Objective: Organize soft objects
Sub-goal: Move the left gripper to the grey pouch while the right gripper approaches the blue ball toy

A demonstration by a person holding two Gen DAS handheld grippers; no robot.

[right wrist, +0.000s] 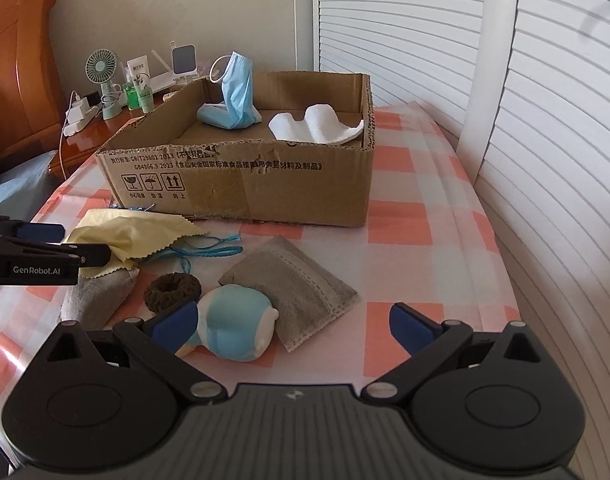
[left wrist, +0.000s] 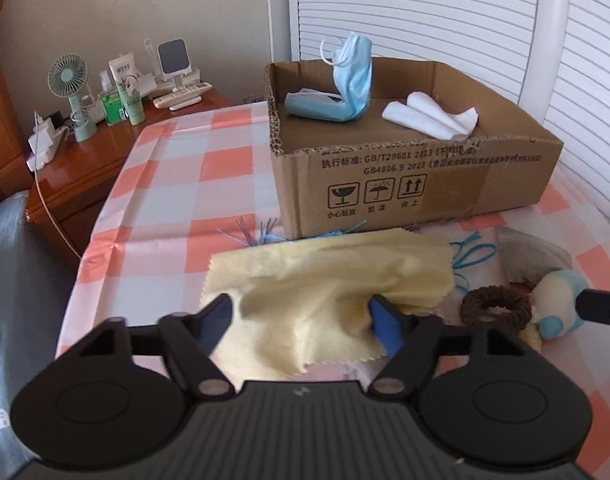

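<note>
Right gripper [right wrist: 295,326] open; plush toy [right wrist: 235,326] touching left pad.

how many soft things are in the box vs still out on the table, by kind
In the cardboard box:
blue face mask: 1
white cloth: 1
On the table:
yellow cloth: 1
grey masks: 2
brown scrunchie: 1
blue plush toy: 1
blue string: 1
Total: 8

Surface [right wrist: 405,248]: covered with a pink-and-white checked cloth.
Far edge: cardboard box [right wrist: 265,184], open-topped.
Near left edge: yellow cloth [left wrist: 325,280], crumpled, over blue string [right wrist: 209,252].
Middle: grey pouch [right wrist: 301,284]; a second grey pouch [right wrist: 93,296] toward the left edge.
Near edge: brown hair tie [right wrist: 172,287] just beside blue-and-white plush toy [right wrist: 235,326], which touches the grey pouch.
</note>
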